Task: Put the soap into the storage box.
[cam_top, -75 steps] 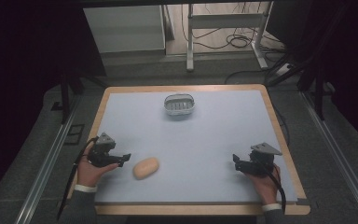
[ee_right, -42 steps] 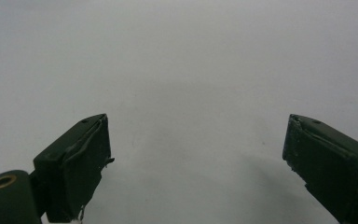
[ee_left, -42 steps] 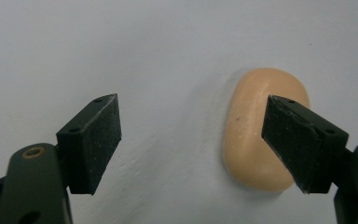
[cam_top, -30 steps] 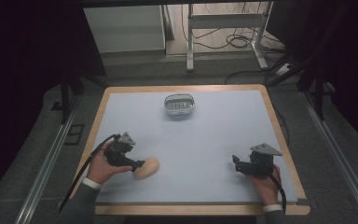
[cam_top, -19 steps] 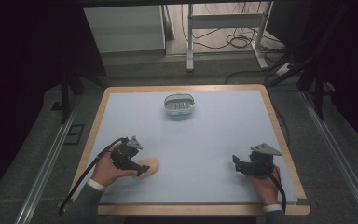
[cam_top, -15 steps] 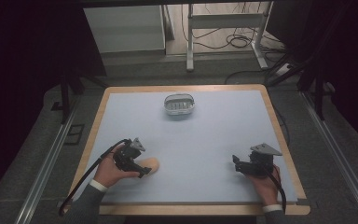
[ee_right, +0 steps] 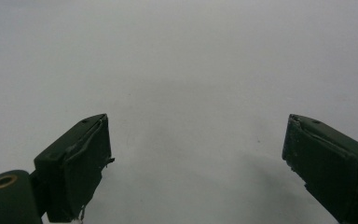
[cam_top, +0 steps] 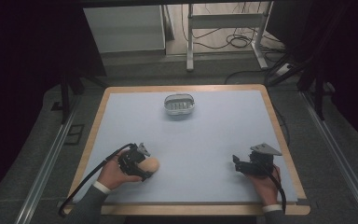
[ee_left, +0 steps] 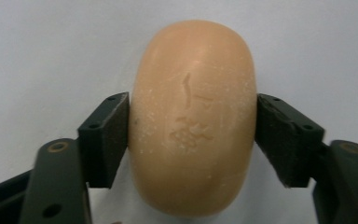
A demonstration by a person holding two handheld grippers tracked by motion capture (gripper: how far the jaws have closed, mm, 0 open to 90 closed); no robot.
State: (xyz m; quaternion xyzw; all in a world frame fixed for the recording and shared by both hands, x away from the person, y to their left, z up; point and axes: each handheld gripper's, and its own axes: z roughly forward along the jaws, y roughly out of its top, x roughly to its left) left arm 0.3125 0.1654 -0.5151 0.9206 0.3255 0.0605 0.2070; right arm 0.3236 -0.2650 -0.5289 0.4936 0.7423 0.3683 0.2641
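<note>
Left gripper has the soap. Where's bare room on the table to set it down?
Bare mat lies between the soap and the right gripper, and across the middle up to the soap dish. Both far corners beside the dish are free. Only the near left, around the left gripper, is occupied.

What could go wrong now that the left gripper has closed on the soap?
1. The soap bar is rounded and smooth, and the left gripper clamps only its sides, so it may slip out when lifted.
2. The soap dish lies far across the table; a long carry may loosen the grip.
</note>
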